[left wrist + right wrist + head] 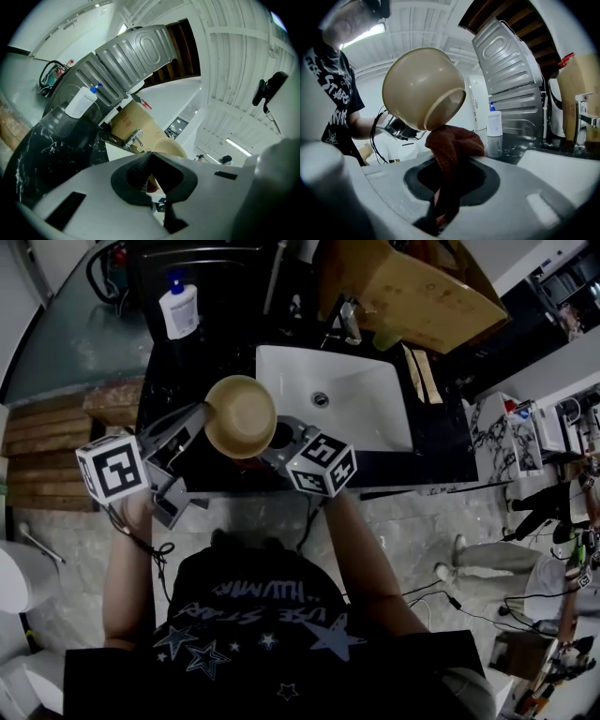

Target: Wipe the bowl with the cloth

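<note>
Now my left gripper is closed on the tan bowl's rim above the desk's front edge. My right gripper pinches the red-brown cloth against the bowl.

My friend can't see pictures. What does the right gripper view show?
The right gripper pinches a reddish-brown cloth, bunched up just under the mouth of a tan bowl. The left gripper holds the bowl tilted in the air. A white bottle stands behind.
</note>
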{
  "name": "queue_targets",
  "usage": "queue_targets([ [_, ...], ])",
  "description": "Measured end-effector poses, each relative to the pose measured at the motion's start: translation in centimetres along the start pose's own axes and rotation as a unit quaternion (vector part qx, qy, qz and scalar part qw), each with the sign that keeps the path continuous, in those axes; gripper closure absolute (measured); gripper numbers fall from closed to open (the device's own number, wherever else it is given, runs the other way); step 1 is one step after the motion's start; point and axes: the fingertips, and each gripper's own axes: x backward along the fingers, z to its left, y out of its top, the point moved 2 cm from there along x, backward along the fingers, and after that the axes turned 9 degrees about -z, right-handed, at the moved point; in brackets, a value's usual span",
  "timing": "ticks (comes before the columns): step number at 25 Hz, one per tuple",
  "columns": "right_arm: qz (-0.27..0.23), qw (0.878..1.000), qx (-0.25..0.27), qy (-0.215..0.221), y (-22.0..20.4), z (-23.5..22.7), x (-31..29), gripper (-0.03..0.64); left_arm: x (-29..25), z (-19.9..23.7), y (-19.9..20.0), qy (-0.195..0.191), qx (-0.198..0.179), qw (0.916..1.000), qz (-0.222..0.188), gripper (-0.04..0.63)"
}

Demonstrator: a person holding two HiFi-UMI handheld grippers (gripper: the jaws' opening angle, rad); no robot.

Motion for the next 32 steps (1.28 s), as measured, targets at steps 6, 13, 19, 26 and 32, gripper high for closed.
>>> queue_targets([
  [6, -0.022, 1.000, 0.003, 0.007, 0.3, -0.4, -0.2, 0.545, 0.1, 0.2, -0.8, -0.010, 0.010, 0.9995, 0.028, 0.586],
  [13, -0.032, 0.999, 0.010, -0.010, 0.9, -1.8, 0.7, 0.545, 0.9, 0.7, -2.7, -0.009, 0.026, 0.9974, 0.066, 0.586],
  [19, -0.044, 0.999, -0.001, -0.024, 1.2, -3.0, 1.4, 0.544, 1.0, 0.5, -3.9, -0.022, 0.033, 0.9948, 0.094, 0.586],
  [26, -0.046, 0.999, 0.003, -0.004, 1.5, -2.9, 1.3, 0.543, 0.3, 0.5, -4.6, -0.011, 0.035, 0.9947, 0.096, 0.586],
  [32, -0.055, 0.998, 0.001, -0.019, 1.8, -3.8, 2.7, 0.543, 1.0, 2.6, -4.5, 0.034, 0.004, 0.9943, 0.101, 0.586],
])
